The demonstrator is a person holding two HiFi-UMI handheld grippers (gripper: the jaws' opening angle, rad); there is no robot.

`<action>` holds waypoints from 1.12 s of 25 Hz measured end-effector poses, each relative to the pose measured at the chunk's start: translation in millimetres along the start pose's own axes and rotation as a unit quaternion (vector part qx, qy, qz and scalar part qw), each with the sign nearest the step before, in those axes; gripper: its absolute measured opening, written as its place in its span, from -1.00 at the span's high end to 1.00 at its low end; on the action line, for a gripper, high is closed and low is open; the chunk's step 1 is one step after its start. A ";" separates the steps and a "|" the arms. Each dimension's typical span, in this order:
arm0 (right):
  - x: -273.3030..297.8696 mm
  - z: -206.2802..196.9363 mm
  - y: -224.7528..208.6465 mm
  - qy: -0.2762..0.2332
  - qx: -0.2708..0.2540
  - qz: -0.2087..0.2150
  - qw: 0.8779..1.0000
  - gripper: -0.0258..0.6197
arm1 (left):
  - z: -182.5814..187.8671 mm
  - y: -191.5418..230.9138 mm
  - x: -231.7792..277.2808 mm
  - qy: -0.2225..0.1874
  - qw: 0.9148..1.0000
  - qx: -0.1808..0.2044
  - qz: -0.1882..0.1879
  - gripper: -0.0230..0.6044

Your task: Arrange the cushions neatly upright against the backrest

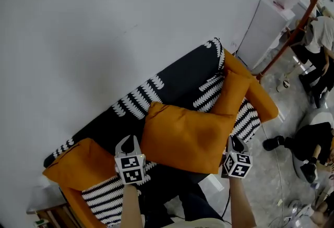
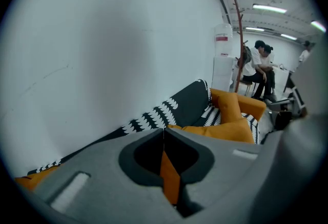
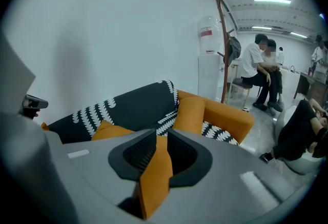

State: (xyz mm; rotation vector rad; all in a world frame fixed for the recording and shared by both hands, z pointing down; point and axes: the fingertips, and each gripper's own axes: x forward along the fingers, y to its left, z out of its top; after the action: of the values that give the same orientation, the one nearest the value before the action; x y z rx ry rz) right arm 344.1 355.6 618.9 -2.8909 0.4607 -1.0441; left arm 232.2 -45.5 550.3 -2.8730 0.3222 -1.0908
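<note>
A big orange cushion (image 1: 182,135) hangs over the seat of the black, white-leaf-patterned sofa (image 1: 177,81), stretched between my two grippers. My left gripper (image 1: 131,142) is shut on its left corner; orange fabric shows pinched in the jaws in the left gripper view (image 2: 164,135). My right gripper (image 1: 233,142) holds the right corner, with a wider fold of orange fabric filling the gap between its jaws (image 3: 161,137). A second orange cushion (image 1: 229,91) stands upright against the backrest at the right end. A third orange cushion (image 1: 78,164) lies at the sofa's left end.
The orange armrest (image 1: 263,102) closes the sofa's right end. Beyond it stand a white water dispenser (image 1: 271,13) and a red-brown coat stand (image 1: 295,26). People sit at the far right (image 1: 318,49), with a shoe (image 1: 272,143) on the floor. A grey wall backs the sofa.
</note>
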 end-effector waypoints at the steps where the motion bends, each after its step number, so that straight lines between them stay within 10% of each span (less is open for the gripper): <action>1: 5.7 -2.1 -2.6 0.007 0.002 0.000 1.000 0.65 | 2.1 -1.5 7.7 0.006 1.000 0.003 -0.001 0.87; 15: 73.1 -28.5 -18.1 0.088 -0.005 0.002 0.996 0.25 | -5.6 -25.3 128.1 0.095 0.992 0.045 -0.065 0.09; 28: 115.2 -62.6 -3.1 0.164 -0.030 0.013 0.986 -0.03 | -40.5 -37.5 201.9 0.181 0.970 0.110 -0.120 -0.02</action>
State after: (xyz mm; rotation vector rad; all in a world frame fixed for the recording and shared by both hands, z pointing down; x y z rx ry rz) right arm 389.7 329.8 739.1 -2.7569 0.5490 -1.5366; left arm 359.2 -50.6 716.6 -2.5565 -0.1337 -1.5824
